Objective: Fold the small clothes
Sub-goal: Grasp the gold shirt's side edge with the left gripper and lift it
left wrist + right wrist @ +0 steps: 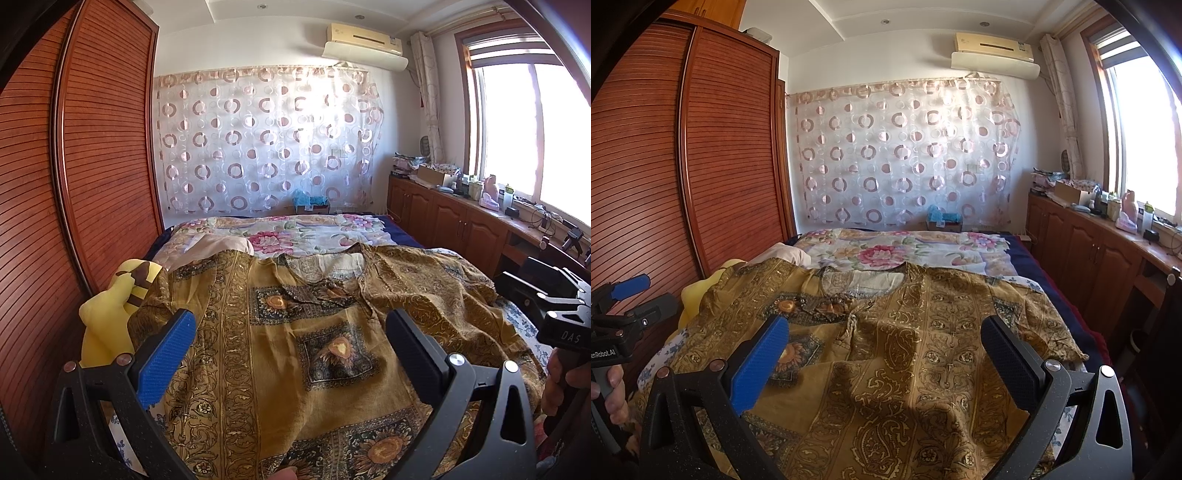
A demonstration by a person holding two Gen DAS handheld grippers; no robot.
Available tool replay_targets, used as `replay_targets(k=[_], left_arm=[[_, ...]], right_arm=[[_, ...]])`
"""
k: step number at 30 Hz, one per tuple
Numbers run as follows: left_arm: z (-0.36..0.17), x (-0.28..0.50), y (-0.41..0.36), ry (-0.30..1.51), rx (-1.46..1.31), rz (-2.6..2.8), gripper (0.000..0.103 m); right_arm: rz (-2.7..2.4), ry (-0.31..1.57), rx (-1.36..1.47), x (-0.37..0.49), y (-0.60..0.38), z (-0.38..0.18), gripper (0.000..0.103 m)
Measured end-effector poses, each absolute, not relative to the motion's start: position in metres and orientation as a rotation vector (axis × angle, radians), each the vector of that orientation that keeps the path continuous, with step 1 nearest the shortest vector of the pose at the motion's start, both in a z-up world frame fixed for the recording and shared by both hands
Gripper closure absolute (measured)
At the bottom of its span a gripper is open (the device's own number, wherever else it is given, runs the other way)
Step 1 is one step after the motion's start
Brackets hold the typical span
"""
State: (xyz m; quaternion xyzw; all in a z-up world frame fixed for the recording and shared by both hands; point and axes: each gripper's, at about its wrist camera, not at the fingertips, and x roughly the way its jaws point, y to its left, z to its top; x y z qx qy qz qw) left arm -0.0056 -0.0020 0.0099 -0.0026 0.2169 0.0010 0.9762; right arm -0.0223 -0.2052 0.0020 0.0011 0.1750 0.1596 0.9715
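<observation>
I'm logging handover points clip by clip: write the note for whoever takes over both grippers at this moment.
Left gripper: open, empty, above the garment's left half.
Right gripper: open, empty, above the right half.
The mustard-gold patterned short-sleeved blouse lies spread front-up on the bed with the floral quilt, neckline toward the far end, both sleeves out to the sides. A yellow plush toy sits against its left edge, beside the wooden slatted wardrobe.
Done: blouse laid out, some wrinkles remaining.
Left: every fold; nothing gripped yet. Probably start by folding a sleeve inward.
</observation>
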Motion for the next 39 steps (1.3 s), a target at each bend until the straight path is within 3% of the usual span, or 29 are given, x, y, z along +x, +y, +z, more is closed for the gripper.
replay_targets(k=[15, 26, 39], left_arm=[[-0.040, 0.025, 0.083, 0.595, -0.065, 0.037, 0.000], [-0.053, 0.059, 0.156, 0.658, -0.115, 0.060, 0.001], [-0.078, 0.127, 0.218, 0.787, -0.264, 0.041, 0.032]], right_arm=[[0.489, 0.545, -0.033, 0.026, -0.180, -0.036, 0.000], [0.576, 0.554, -0.140, 0.067, -0.165, -0.019, 0.003], [0.606, 0.650, -0.166, 0.132, -0.138, -0.035, 0.003]])
